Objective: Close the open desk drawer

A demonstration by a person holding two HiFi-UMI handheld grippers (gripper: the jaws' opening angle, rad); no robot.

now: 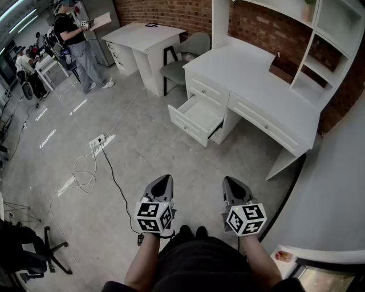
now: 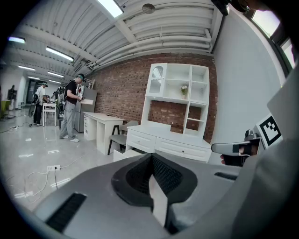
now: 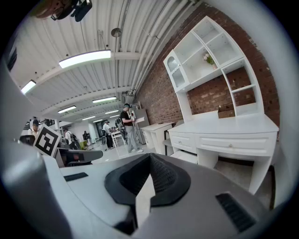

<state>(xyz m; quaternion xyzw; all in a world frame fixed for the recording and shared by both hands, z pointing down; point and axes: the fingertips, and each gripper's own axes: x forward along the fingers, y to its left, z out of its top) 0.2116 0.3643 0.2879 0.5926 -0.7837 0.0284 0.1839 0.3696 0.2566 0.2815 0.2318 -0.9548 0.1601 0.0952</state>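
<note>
Floor (image 1: 142, 154): pale grey, smooth and glossy, spread in front of the counter (image 1: 268, 85).
Counter: white, with a bare top, standing against the brick wall (image 1: 171, 11).
Shelf unit (image 1: 331, 34): white open compartments rising from the back of the counter.
Drawer (image 1: 197, 117): white, at the counter's left end just under its top. It was pulled well out over the floor and showed a pale inside.
Other drawer fronts: flush in the counter's face, to the right of the open drawer.
Chair (image 1: 182, 63): grey-green seat on dark legs, just beyond the counter's left end.
Second counter (image 1: 142, 34): white, past the chair and farther from the counter.
Power strip (image 1: 97, 141): white, on the floor well out from the counter's front, with a black cable (image 1: 114, 182) trailing from it.
Person (image 1: 77, 40): standing far beyond the second counter, holding a flat sheet.
Left tool (image 1: 161, 183): held low over the floor, well short of the counter, with its tip aimed toward the drawer. Jaws were pressed together with nothing between them.
Right tool (image 1: 231, 181): level with the left tool and beside it, equally far from the counter. Jaws met at the middle and it was empty.
Marker cubes (image 1: 154, 217): one at the rear of each tool, nearest the wearer.
Forearms (image 1: 140, 262): bare, both reaching forward toward the counter, roughly parallel.
</note>
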